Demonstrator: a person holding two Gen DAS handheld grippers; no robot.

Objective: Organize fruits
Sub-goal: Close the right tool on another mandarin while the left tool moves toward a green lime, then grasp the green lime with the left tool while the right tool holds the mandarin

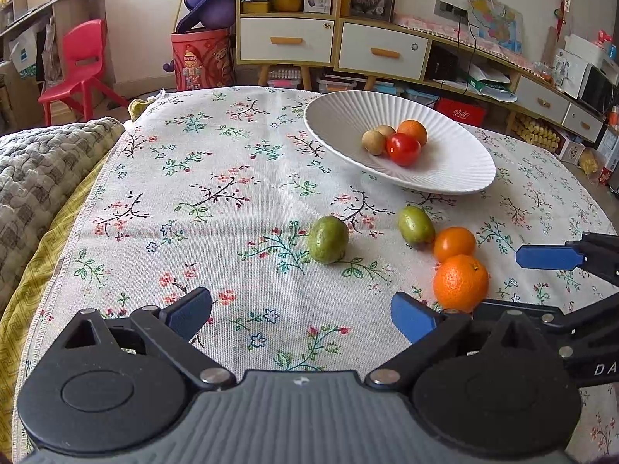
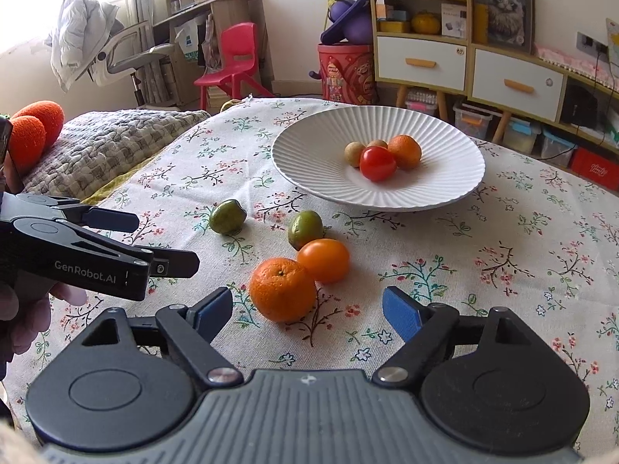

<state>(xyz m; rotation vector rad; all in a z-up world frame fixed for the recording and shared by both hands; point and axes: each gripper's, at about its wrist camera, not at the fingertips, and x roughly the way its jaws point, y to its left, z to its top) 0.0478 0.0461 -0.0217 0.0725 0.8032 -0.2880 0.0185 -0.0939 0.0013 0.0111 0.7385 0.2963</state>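
A white ribbed plate [image 1: 456,178] [image 2: 309,154] holds a red tomato [image 1: 403,149] [image 2: 377,163], an orange [image 1: 413,131] [image 2: 405,150] and two small brown fruits [image 1: 373,141] [image 2: 354,154]. On the cloth lie two green fruits [image 1: 329,239] [image 1: 416,226] [image 2: 227,216] [image 2: 305,229], an orange tomato [image 1: 454,243] [image 2: 324,260] and a mandarin [image 1: 460,282] [image 2: 282,288]. My left gripper [image 1: 301,315] is open and empty, short of the left green fruit. My right gripper [image 2: 307,311] is open, the mandarin just ahead between its fingers.
A floral tablecloth [image 1: 232,193] covers the table. A grey quilted blanket [image 1: 42,178] lies at the left edge. A red chair [image 1: 81,73] and shelves with drawers [image 1: 332,42] stand behind the table. Each gripper shows in the other's view.
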